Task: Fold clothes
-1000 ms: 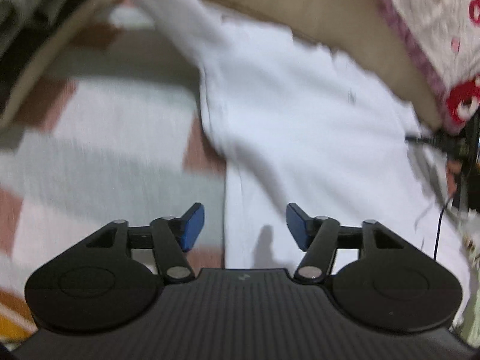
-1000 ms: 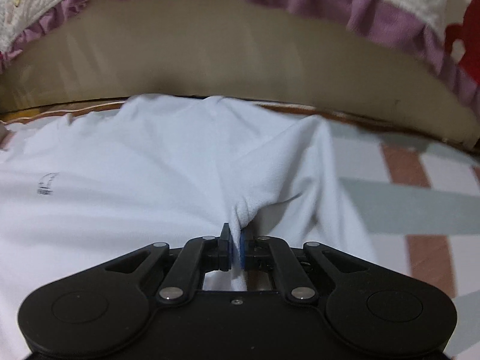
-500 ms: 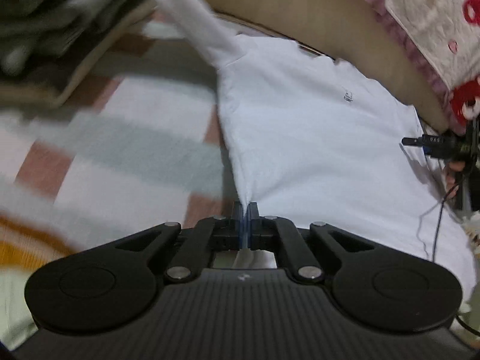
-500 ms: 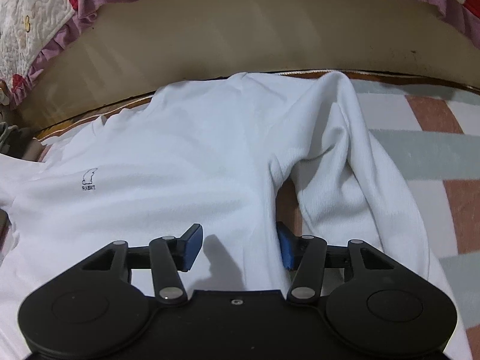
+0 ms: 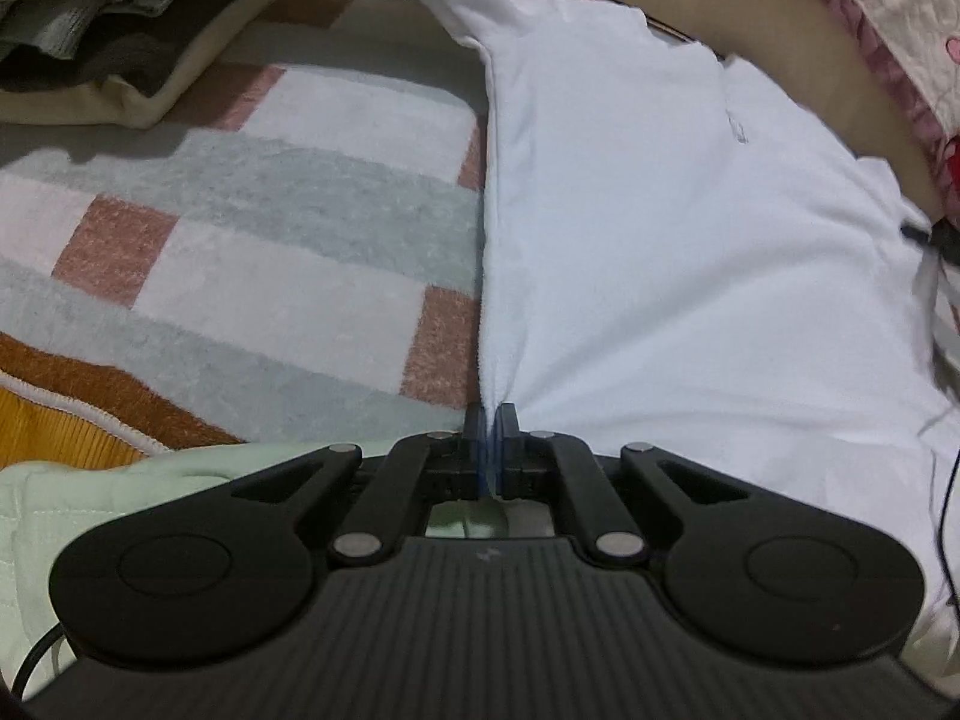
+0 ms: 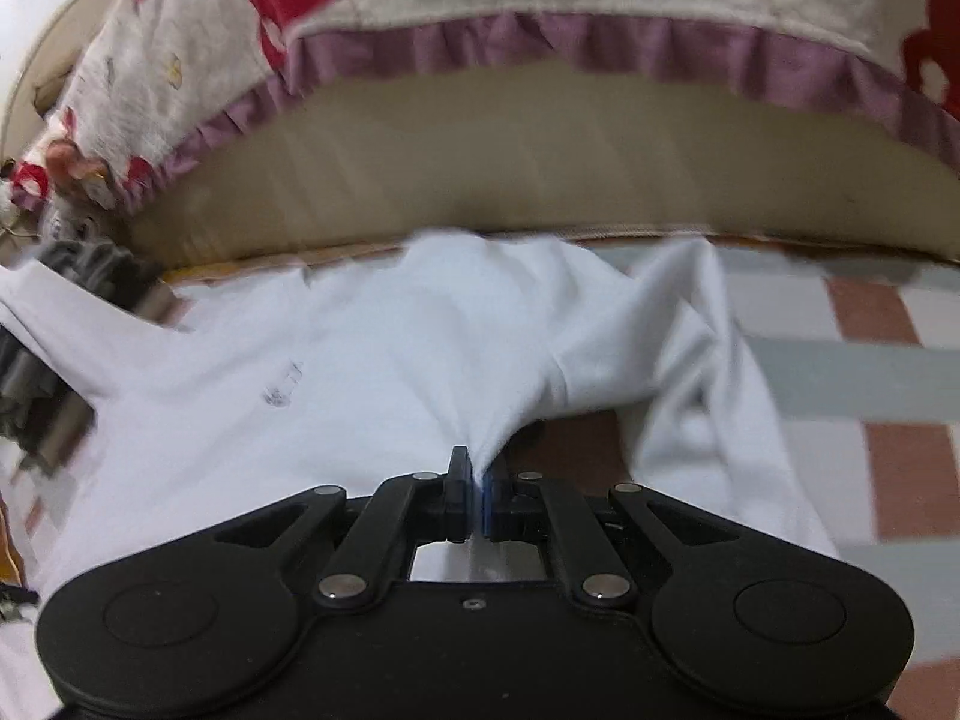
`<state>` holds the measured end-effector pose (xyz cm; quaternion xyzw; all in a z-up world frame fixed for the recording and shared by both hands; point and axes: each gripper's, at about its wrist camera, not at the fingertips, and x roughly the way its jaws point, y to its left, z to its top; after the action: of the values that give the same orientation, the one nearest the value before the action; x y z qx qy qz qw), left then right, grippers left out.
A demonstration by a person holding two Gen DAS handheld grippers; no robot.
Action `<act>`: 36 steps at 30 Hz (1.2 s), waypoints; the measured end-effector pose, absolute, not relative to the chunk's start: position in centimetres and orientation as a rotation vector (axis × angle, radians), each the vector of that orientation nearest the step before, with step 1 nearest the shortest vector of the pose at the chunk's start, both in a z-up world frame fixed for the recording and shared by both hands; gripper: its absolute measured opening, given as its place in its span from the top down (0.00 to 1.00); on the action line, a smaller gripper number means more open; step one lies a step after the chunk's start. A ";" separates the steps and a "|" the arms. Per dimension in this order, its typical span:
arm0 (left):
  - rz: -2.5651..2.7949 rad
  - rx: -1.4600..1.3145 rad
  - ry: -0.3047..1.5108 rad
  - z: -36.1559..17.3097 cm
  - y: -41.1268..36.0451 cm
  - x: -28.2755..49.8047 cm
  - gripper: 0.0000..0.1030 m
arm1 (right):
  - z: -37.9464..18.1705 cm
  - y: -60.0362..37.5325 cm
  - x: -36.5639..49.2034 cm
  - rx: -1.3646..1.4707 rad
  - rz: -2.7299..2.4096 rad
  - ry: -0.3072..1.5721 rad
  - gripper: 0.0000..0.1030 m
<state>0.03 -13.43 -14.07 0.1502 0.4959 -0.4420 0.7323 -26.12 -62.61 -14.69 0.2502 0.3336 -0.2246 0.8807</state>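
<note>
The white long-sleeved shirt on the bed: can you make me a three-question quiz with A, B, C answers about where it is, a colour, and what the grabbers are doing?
1. What does the white long-sleeved shirt lie on?
A. a checked pink, grey and white blanket
B. a wooden floor
C. a glass table

2. What colour is the frill on the quilt behind it?
A. green
B. purple
C. black

3. What are the left gripper and right gripper doing?
A. both open
B. only one shut
C. both shut on the shirt

Answers: 1 A, the blanket shows beside the shirt. 2 B, the ruffled edge is purple. 3 C, white cloth bunches into each closed pair of fingers.
</note>
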 end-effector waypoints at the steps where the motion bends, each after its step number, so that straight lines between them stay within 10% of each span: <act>1: -0.964 0.333 1.077 -13.7 -13.6 0.0 0.98 | -15.7 -62.8 -25.9 0.516 -0.486 0.745 0.94; 12: -0.972 0.306 0.833 -7.3 -16.9 -1.8 0.53 | -14.9 -65.8 -33.9 0.653 -0.622 0.652 0.61; 20: -1.406 0.364 0.685 -6.0 -33.1 -12.3 0.53 | -14.9 -65.7 -38.4 0.660 -0.748 0.676 0.41; 31: -1.557 0.467 0.767 -11.3 -52.4 -24.4 0.47 | -17.9 -67.7 -33.5 0.622 -0.760 0.731 0.41; 33: -1.520 0.535 0.766 -12.5 -54.0 -24.1 0.49 | -17.7 -67.7 -32.7 0.567 -0.756 0.752 0.41; 34: -1.499 0.575 0.760 -13.1 -54.5 -23.8 0.65 | -17.6 -67.7 -32.5 0.526 -0.746 0.774 0.54; 35: -1.492 0.603 0.755 -13.5 -54.7 -23.3 0.79 | -17.5 -67.8 -32.2 0.485 -0.736 0.795 0.94; 36: -1.512 0.604 0.757 -13.4 -54.2 -22.5 0.91 | -17.2 -67.9 -32.1 0.452 -0.735 0.807 0.97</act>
<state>-22.53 -54.18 -13.44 0.2628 0.3298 -0.6584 0.6235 -32.14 -67.87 -17.16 0.2131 0.3806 -0.3467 0.8304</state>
